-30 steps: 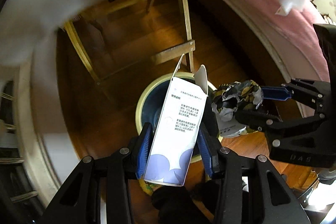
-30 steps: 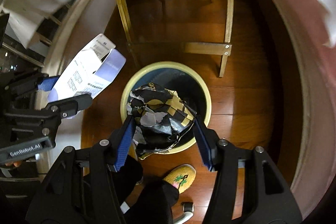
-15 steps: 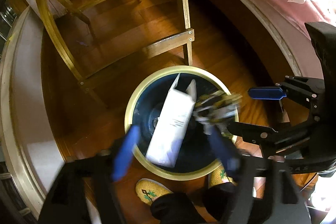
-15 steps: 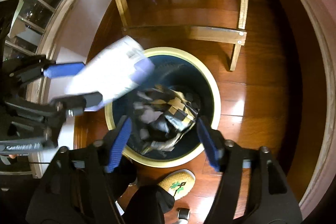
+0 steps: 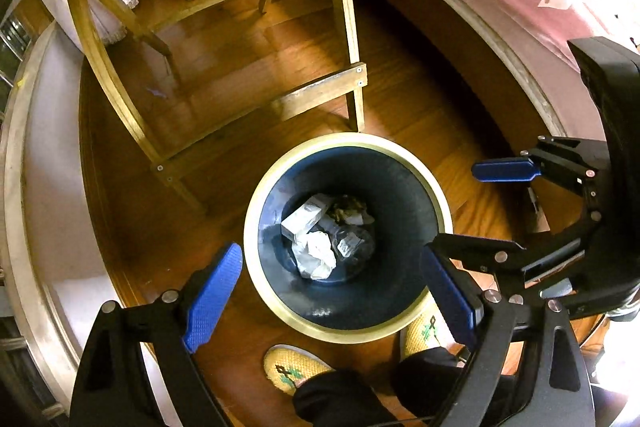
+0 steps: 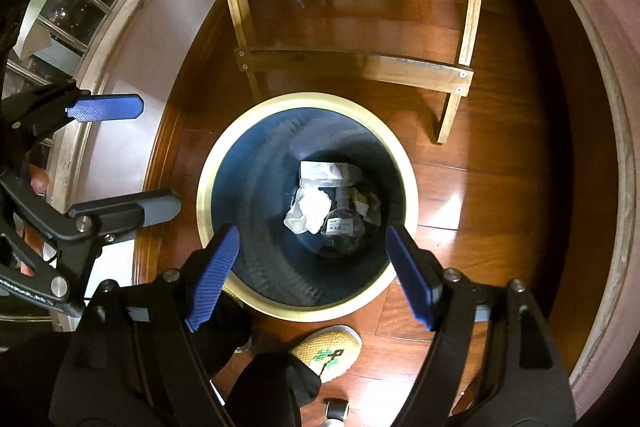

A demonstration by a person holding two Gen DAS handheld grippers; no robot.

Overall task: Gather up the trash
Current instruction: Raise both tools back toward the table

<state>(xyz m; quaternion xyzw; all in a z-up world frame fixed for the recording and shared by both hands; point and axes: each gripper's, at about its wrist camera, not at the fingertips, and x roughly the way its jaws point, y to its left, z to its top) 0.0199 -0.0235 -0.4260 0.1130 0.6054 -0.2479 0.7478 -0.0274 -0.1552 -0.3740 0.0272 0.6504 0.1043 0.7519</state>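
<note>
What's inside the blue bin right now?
At the bottom of the bin lies a pile of trash: a white carton, crumpled white paper, a dark clear wrapper and a patterned wad. Anything beneath the pile is covered.

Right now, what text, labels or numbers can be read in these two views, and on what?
No text reads in full.
Label on the dark wrapper in the bin: print too small.
White carton: print blurred.
Left claw body: white lettering, cut off and blurred.
</note>
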